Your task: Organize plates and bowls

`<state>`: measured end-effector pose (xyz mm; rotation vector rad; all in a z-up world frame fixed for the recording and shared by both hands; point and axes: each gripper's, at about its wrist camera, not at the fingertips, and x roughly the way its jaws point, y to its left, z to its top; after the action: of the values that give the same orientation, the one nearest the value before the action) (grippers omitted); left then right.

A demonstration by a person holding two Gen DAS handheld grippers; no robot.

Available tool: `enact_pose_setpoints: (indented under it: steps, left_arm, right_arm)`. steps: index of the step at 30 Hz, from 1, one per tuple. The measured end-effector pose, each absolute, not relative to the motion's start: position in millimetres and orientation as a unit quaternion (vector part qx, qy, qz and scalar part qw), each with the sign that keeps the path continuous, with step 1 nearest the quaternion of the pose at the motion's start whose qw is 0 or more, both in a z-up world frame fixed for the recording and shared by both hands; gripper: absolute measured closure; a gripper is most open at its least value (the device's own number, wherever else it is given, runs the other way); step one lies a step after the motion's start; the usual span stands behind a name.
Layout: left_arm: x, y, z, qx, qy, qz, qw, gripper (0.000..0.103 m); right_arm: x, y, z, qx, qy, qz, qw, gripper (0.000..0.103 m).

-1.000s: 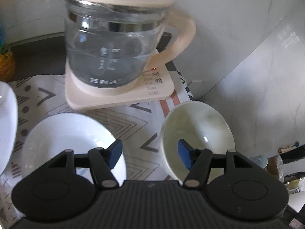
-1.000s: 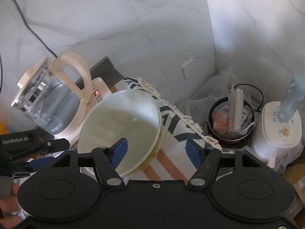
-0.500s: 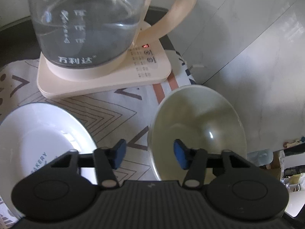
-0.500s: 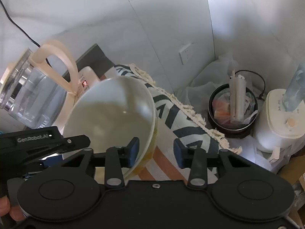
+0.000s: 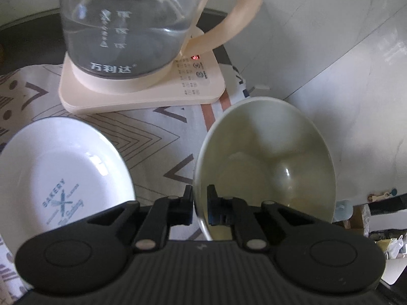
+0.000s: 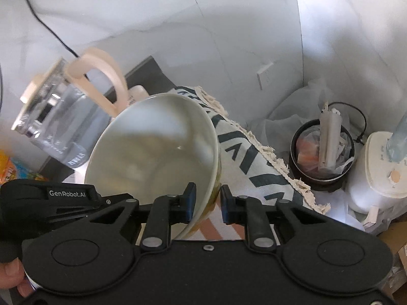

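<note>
Both tools have just been closing, and each now has the rim of the same pale green bowl between its jaws. In the left wrist view the left tool stands clamped on the bowl's near left rim, one pad outside the wall and one inside, where a second ago its jaws stood wide with the rim merely near the right pad. In the right wrist view the right tool straddles the near right rim: the inner pad lies against the inside wall, while a sliver of gap seems to remain at the outer pad, so I judge its grip nearly but not surely made. The bowl sits at the right end of the patterned cloth on the tabletop, at about 5 o'clock from the glass kettle on its cream base; seen from the left wrist, the white plate printed "BAKERY" lies at 9 o'clock from the bowl, apart from it. The approach looks finished and a two-handed hold on the bowl is forming, so the next step is probably a lift. The kettle handle stands close behind the bowl, which could be knocked if the bowl swings back.
</note>
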<state>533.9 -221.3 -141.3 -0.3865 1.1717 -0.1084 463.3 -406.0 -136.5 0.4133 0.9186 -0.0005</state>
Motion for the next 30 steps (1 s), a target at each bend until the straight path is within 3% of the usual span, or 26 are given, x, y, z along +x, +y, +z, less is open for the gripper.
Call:
enact_pose_setpoints:
  steps: [30]
  left_arm:
    - [412.2,-196.1,-66.2,-0.204,0.495,-0.043,0.843,0.094]
  right_arm:
    - [359.1,-388.7,-68.6,0.181,0.379,0.049,0.906,0.083]
